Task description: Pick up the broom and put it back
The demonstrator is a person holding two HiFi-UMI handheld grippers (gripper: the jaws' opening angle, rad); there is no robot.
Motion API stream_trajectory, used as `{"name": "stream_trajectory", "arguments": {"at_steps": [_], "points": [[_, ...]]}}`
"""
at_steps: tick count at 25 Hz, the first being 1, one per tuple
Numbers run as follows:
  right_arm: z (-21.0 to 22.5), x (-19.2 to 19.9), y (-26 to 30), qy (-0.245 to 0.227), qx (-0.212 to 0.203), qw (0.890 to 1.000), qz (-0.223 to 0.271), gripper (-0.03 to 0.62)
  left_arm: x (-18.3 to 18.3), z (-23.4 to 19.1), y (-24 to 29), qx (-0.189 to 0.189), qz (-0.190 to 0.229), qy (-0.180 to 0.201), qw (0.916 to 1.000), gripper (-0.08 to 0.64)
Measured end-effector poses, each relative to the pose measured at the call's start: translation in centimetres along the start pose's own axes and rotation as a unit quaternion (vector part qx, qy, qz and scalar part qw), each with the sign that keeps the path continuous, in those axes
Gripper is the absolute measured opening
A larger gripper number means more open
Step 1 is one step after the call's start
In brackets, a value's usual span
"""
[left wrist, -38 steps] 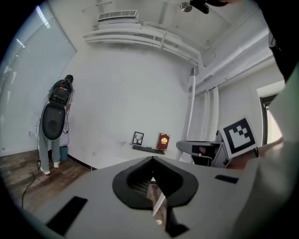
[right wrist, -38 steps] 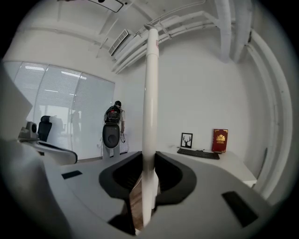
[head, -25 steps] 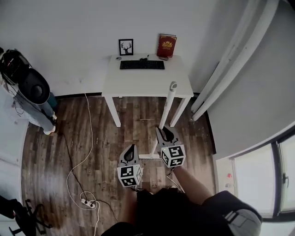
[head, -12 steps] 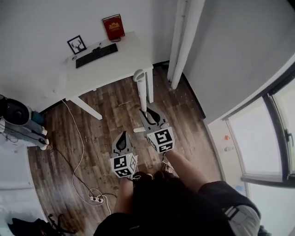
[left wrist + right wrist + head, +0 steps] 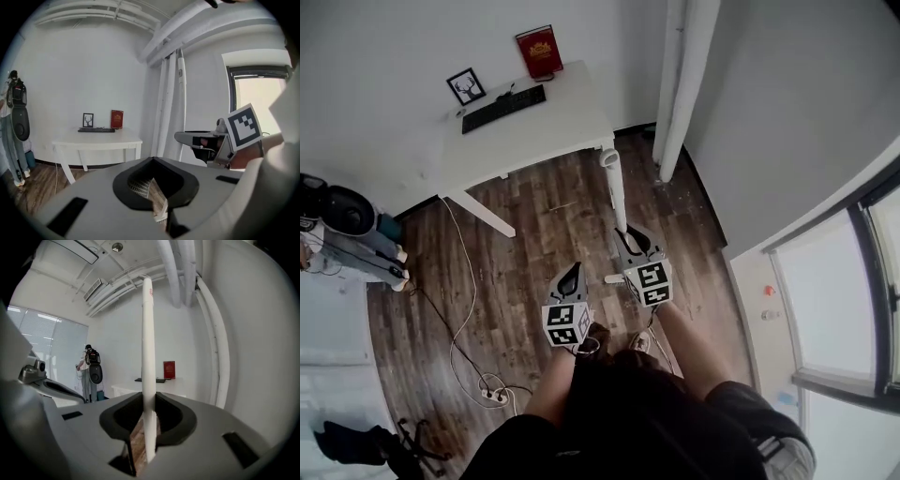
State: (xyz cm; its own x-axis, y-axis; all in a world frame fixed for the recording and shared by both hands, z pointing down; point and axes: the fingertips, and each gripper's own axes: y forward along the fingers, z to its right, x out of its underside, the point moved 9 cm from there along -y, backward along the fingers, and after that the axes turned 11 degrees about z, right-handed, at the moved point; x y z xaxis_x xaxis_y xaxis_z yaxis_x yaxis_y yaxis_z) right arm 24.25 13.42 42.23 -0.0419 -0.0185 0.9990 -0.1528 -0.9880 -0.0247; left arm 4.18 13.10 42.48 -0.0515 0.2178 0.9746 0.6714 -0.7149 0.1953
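The broom's white handle (image 5: 617,192) stands nearly upright in front of the desk's right corner. My right gripper (image 5: 630,242) is shut on it low down; in the right gripper view the handle (image 5: 148,357) runs up between the jaws of the right gripper (image 5: 149,413). A bit of the white broom head (image 5: 612,278) shows by the floor. My left gripper (image 5: 572,274) hangs to the left of the broom, apart from it. Its jaws stand together on nothing in the left gripper view (image 5: 152,183), where the handle (image 5: 180,93) and right gripper (image 5: 187,137) show at the right.
A white desk (image 5: 553,131) against the wall carries a keyboard (image 5: 503,108), a red book (image 5: 541,52) and a small picture frame (image 5: 466,86). White pipes (image 5: 684,84) run up the corner to its right. A cable and power strip (image 5: 492,396) lie on the wooden floor; a person (image 5: 347,225) stands far left.
Both grippers have travelled across the room with the broom, now level with the desk's right corner and nearer the white pipes. The right gripper's hold on the handle is unchanged.
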Motion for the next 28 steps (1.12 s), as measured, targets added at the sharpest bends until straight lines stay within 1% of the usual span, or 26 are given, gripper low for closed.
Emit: {"name": "stream_trajectory", "arguments": {"at_steps": [4,8,12,14,16,18,23,26,28], "points": [[1.5,4.5,-1.1,0.006,0.029,0.999,-0.035,0.097,2.4,0.1,2.1,0.012,-0.029,0.003,0.9995,0.002],[3.6,7.9,-1.8,0.012,0.059,0.997,-0.051,0.097,4.5,-0.1,5.2,0.029,-0.049,0.003,0.9984,0.0],[5.9,10.1,-1.5,0.023,0.082,0.994,-0.071,0.097,6.4,-0.8,8.5,0.036,-0.055,0.015,0.9977,0.0],[6.8,11.4,-0.4,0.024,0.088,0.993,-0.073,0.097,6.9,-1.5,10.2,0.052,-0.052,0.024,0.997,0.001],[7.2,12.6,1.3,0.023,0.086,0.993,-0.082,0.097,7.3,-2.7,11.2,0.068,-0.057,0.03,0.9956,0.002],[7.0,13.7,2.6,0.024,0.082,0.992,-0.098,0.097,7.8,-3.9,11.4,0.072,-0.068,0.029,0.9947,0.0],[6.6,16.6,5.8,0.029,0.072,0.988,-0.133,0.097,10.1,-7.1,11.6,0.049,-0.087,0.0,0.995,0.0],[6.2,18.7,8.6,0.03,0.055,0.987,-0.151,0.097,11.2,-9.0,12.4,0.04,-0.084,-0.027,0.9953,0.0],[6.0,20.1,10.4,0.03,0.041,0.985,-0.164,0.097,12.2,-10.2,12.8,0.033,-0.088,-0.036,0.9949,0.0]]}}
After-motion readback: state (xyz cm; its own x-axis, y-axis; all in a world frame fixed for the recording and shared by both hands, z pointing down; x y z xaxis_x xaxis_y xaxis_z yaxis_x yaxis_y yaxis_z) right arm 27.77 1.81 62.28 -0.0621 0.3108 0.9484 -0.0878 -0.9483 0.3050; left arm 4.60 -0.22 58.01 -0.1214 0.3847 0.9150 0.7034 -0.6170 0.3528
